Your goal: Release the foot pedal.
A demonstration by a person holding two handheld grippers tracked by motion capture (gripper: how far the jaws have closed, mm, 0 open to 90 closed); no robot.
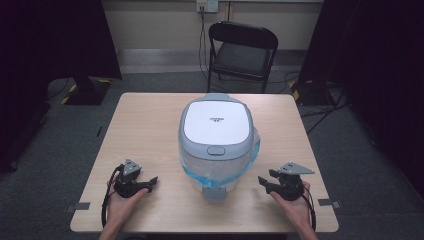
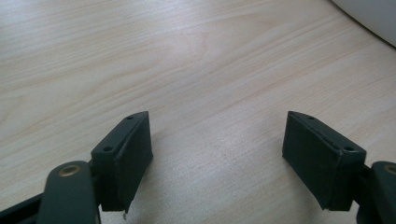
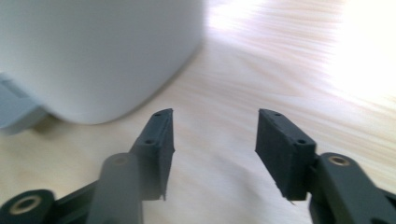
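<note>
Both claws rested open and empty on the table (image 1: 150, 125): left claw (image 1: 150, 183), right claw (image 1: 263, 183), flanking the rice cooker (image 1: 216, 131).

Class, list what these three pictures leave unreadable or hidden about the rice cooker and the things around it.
- Lid lettering: too small in the high view.
- Inside of the rice cooker: hidden by its closed lid.
- Cooker body: blurred and cut off by the edges in the right gripper view.
- Cooker: only a corner, cut by the edge, in the left gripper view.
</note>
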